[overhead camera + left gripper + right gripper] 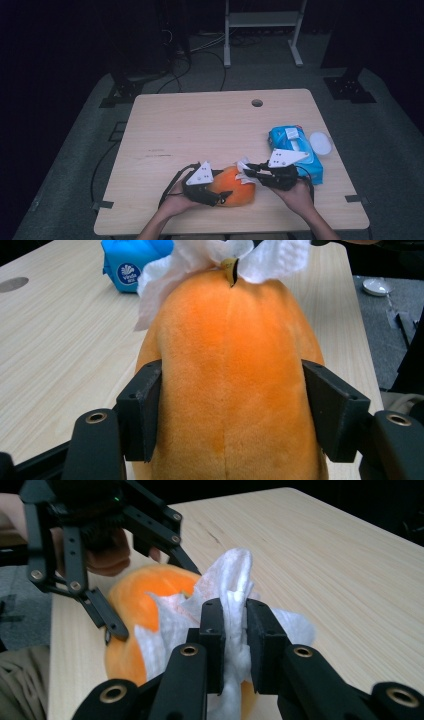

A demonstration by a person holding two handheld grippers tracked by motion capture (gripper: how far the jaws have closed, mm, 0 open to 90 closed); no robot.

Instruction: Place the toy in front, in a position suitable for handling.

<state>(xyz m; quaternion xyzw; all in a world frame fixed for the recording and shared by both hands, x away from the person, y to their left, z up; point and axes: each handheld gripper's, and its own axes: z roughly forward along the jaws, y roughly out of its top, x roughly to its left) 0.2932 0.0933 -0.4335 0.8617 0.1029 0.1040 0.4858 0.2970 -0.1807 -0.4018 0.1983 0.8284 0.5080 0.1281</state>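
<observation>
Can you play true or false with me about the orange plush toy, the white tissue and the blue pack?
1. The left gripper has its fingers on both sides of the orange plush toy. True.
2. The right gripper holds nothing. False: it is shut on the white tissue.
3. The white tissue lies against the orange plush toy. True.
4. The blue pack sits on top of the toy. False: it lies on the table, beside the right gripper.
5. The table has a small round hole near its far edge. True.
</observation>
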